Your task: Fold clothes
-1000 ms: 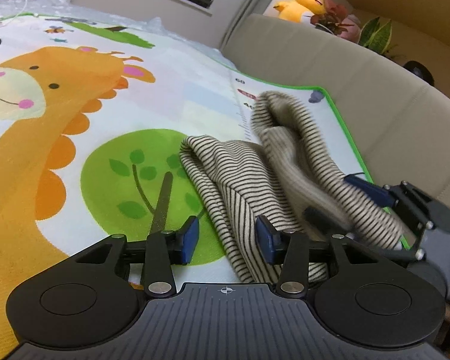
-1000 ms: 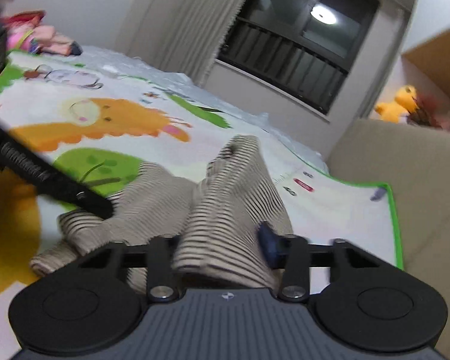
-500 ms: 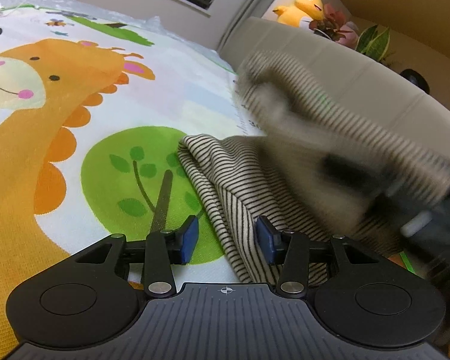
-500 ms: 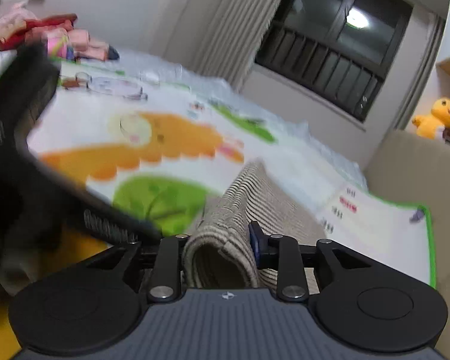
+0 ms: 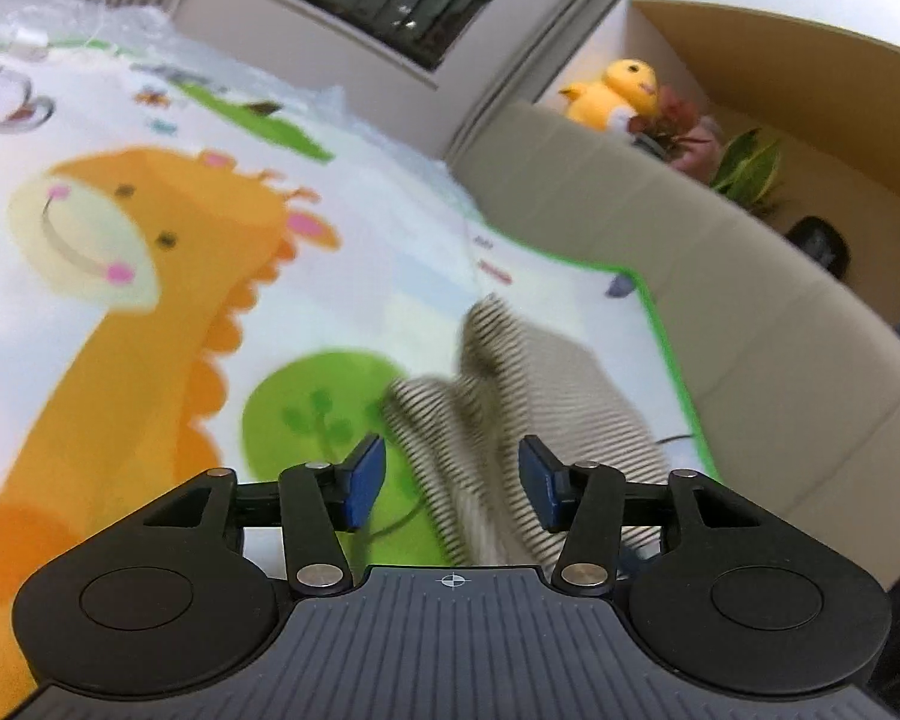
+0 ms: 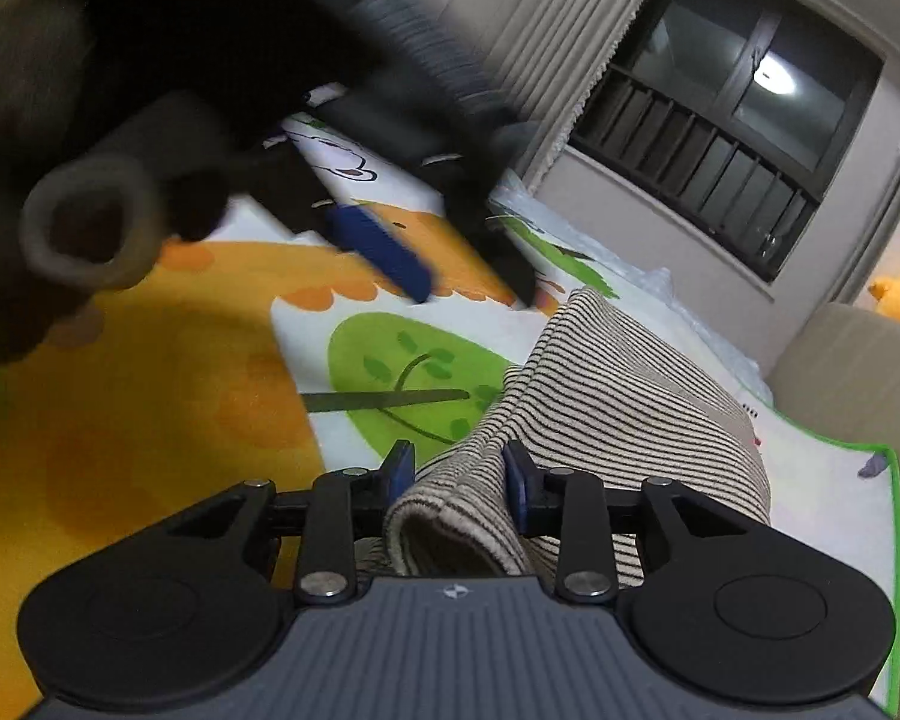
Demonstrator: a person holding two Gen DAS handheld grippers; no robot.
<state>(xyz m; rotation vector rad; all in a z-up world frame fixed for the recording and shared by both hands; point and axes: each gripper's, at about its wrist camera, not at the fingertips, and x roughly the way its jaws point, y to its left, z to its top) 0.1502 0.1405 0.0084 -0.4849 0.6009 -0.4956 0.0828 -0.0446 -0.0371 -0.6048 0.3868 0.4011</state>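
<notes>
- Left wrist view: striped garment [image 5: 528, 396] lies bunched on the play mat [image 5: 150, 252], at the edge of the mat's green tree patch [image 5: 324, 414], on the side toward the beige sofa [image 5: 720, 276].
- Left gripper [image 5: 453, 483]: jaws opening, blue pads clear of the cloth on both sides. Garment sits ahead of and below the gap, slightly toward the right pad. Released, nothing held.
- Image blurred; the garment's fold lines cannot be told here.
- Right wrist view: right gripper [image 6: 459, 477] jaws easing apart slightly, pads against a thick folded roll of the garment [image 6: 600, 414]. Grasping the cloth.
- Garment's long axis runs away from the right fingers, toward the sofa [image 6: 858, 372] side of the tree patch [image 6: 402, 378].
- Left gripper [image 6: 426, 264] appears blurred above the tree patch, apart from the cloth.
- Judgement: right hand is nearer and controls the fold; left must come back down to the free edge.
</notes>
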